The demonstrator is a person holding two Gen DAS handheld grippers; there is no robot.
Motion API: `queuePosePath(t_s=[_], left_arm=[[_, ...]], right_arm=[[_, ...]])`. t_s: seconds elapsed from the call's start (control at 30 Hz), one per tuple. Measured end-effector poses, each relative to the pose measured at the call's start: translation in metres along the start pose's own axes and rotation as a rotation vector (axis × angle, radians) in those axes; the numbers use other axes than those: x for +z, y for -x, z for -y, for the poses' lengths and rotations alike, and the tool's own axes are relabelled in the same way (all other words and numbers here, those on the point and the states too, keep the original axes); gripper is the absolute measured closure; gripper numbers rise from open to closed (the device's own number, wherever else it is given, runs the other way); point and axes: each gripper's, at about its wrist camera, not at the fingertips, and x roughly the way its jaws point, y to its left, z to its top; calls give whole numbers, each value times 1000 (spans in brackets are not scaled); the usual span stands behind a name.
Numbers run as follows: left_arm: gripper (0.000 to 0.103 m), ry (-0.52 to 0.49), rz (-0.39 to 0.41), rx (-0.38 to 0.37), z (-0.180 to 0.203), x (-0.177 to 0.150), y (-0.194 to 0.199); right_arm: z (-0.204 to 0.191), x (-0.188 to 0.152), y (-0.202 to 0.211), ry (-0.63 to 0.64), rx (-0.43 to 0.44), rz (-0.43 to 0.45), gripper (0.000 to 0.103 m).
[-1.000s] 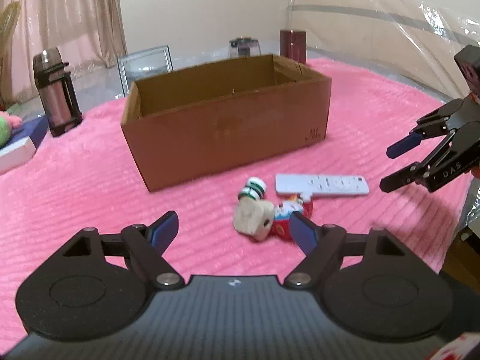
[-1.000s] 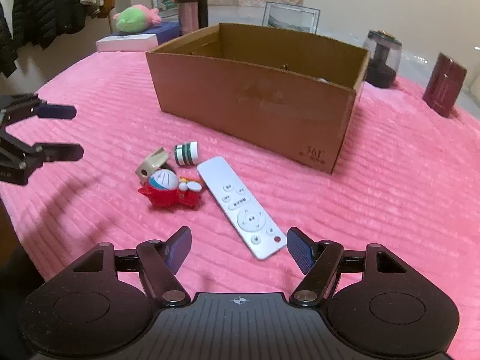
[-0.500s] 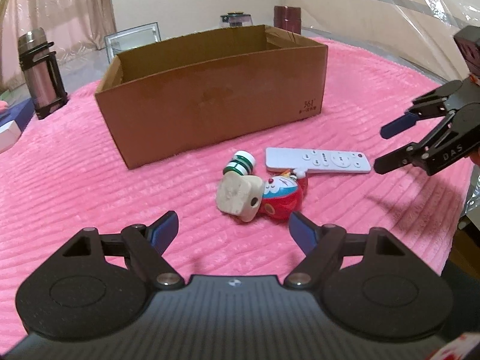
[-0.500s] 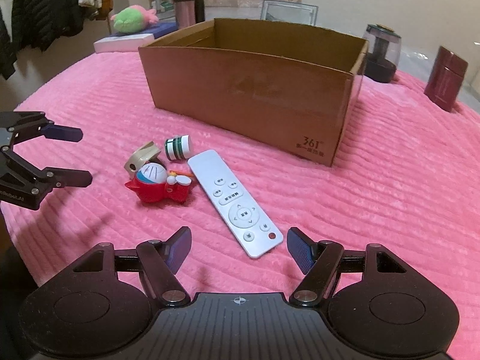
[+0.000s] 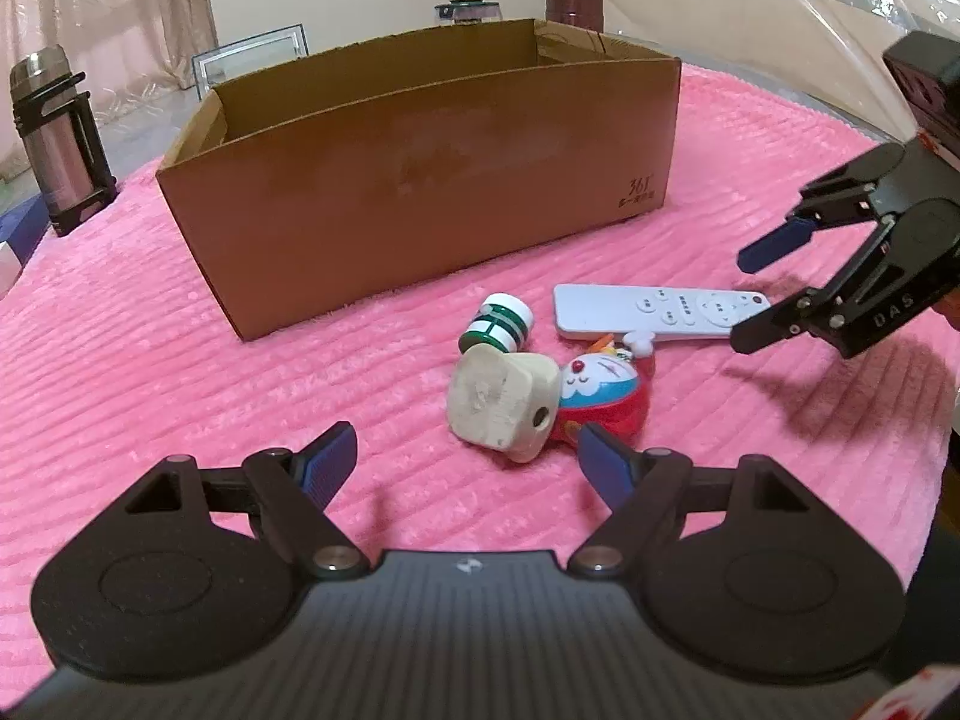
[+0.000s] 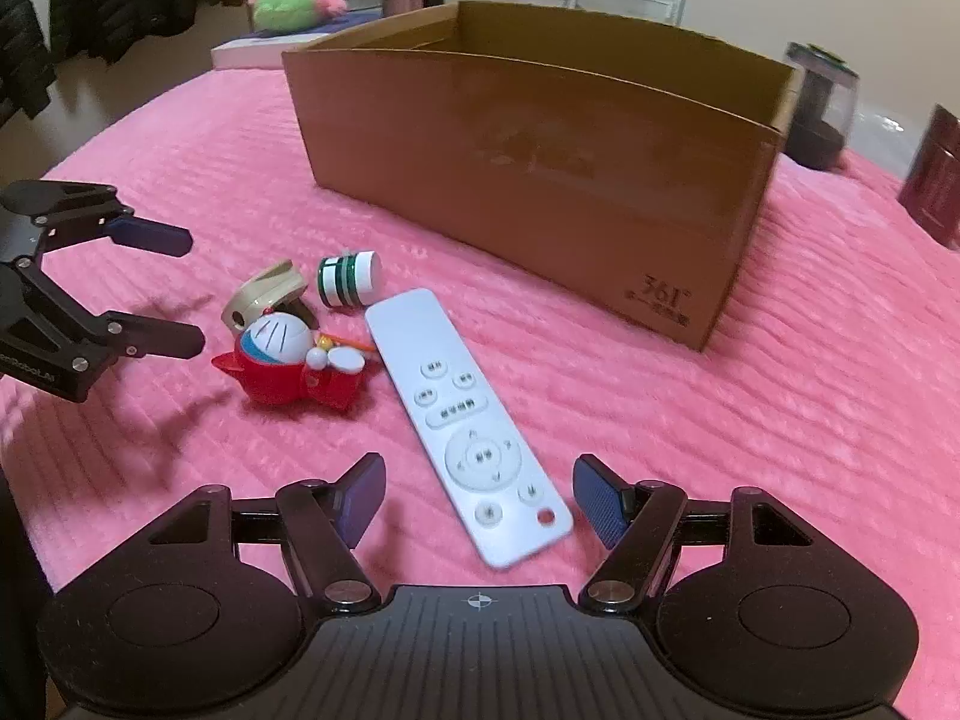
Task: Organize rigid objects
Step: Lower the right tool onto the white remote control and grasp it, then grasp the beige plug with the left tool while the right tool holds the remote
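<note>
A pink blanket [image 5: 120, 360] covers the surface under everything. On it, beyond both sets of fingers, stands an open cardboard box [image 5: 432, 180], upright, with its long side facing the fingers.

The left gripper [image 5: 465, 459] has its fingers apart with nothing between them; the right gripper [image 6: 477, 498] likewise has its fingers apart and grips nothing.

A white remote [image 6: 465, 420] lies flat on the blanket, its near end between the right fingers [image 6: 360, 498] but touching neither. Just ahead of the left fingers [image 5: 606, 465] lies a red and blue toy figure [image 5: 600, 399] on its side, close to the right-hand fingertip. A beige wooden block [image 5: 501, 399] rests against the toy, ahead of the gap between the left fingers. Past the block, nearer the box, a small green and white bottle [image 5: 497, 324] lies on its side, just beside the remote's far end.
</note>
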Motion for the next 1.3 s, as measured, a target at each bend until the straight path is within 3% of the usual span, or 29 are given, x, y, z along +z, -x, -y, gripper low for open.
queuePosePath(t_s=[0.1,0.53,0.63,1.03,1.3], left_arm=[[25,5,-11,-7,-4,-1,-6],[26,-4,-24,-104,-22,-3,-23],[26,-24,-25,-129,-24,-1,-27],[27,-110,-41,-299,-43,12,-47],[40,-197,-68,-415,-45,32,-63]], right_arm=[[1,6,-11,25,15,-3,37],[-5,23,-47,142,59,-50,61],[-6,24,-46,110,44,-54,67],[-10,-5,-19,-115,-21,-2,67],[-12,-17,-4,-217,-56,28,67]])
